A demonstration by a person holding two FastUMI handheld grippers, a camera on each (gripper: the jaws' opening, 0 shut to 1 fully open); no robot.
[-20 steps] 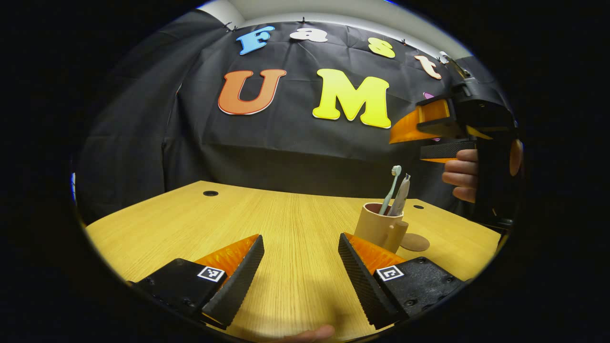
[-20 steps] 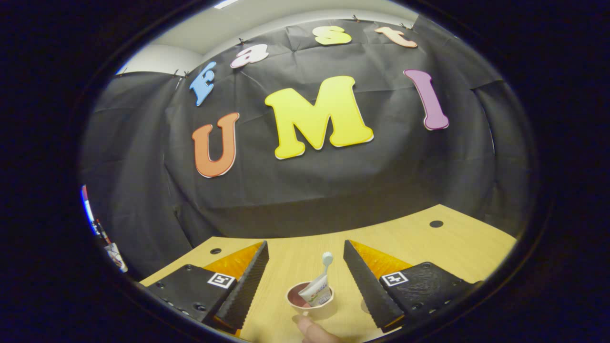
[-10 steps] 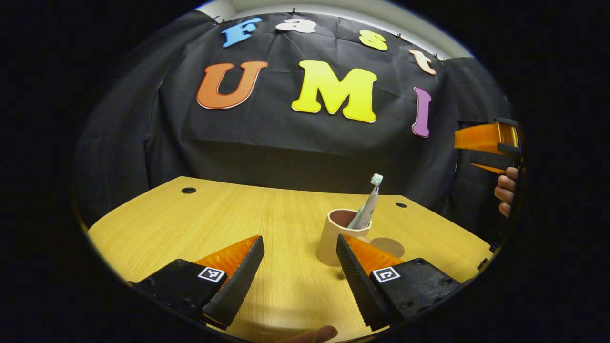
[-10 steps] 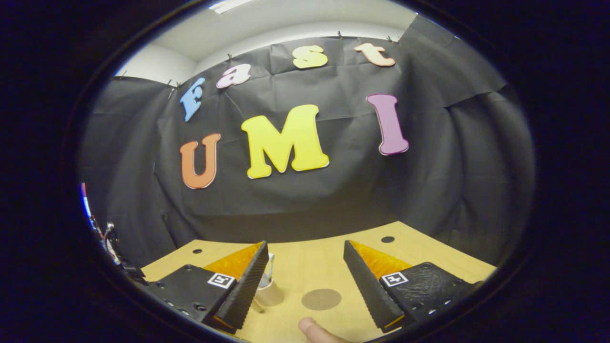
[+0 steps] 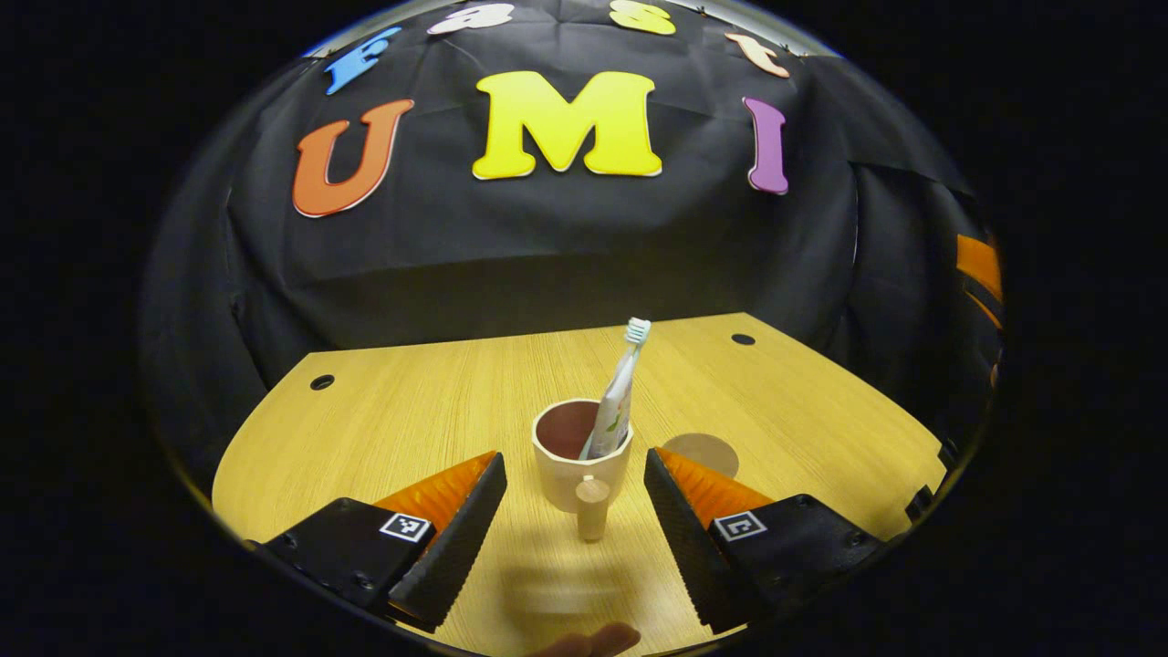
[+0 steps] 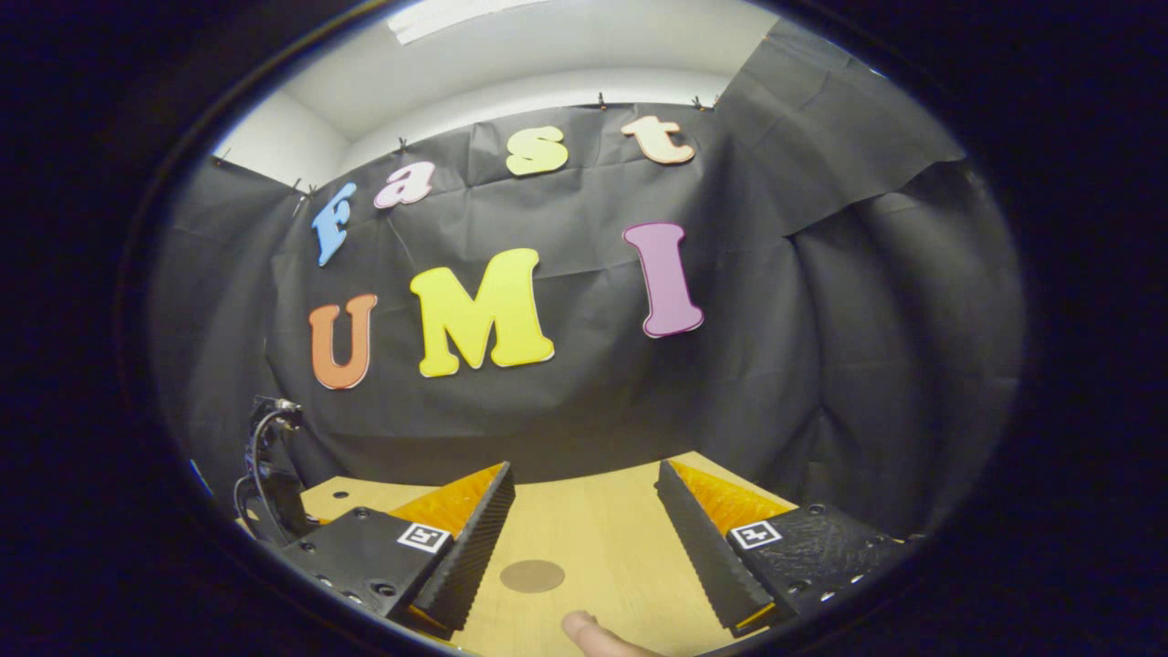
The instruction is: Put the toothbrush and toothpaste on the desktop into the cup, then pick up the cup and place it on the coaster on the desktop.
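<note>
The cup [image 5: 581, 453] stands upright on the wooden desktop [image 5: 411, 411], seen in the left gripper view between the spread fingers of the left gripper [image 5: 573, 511], which touch nothing; its handle points toward the camera. The toothpaste [image 5: 613, 415] and the toothbrush [image 5: 635, 330] lean together inside it. Just beyond, to its right, lies the round coaster [image 5: 701, 452], bare. In the right gripper view, the right gripper [image 6: 584, 537] is likewise spread wide and empty, with the coaster [image 6: 532, 576] on the desktop between its fingers.
</note>
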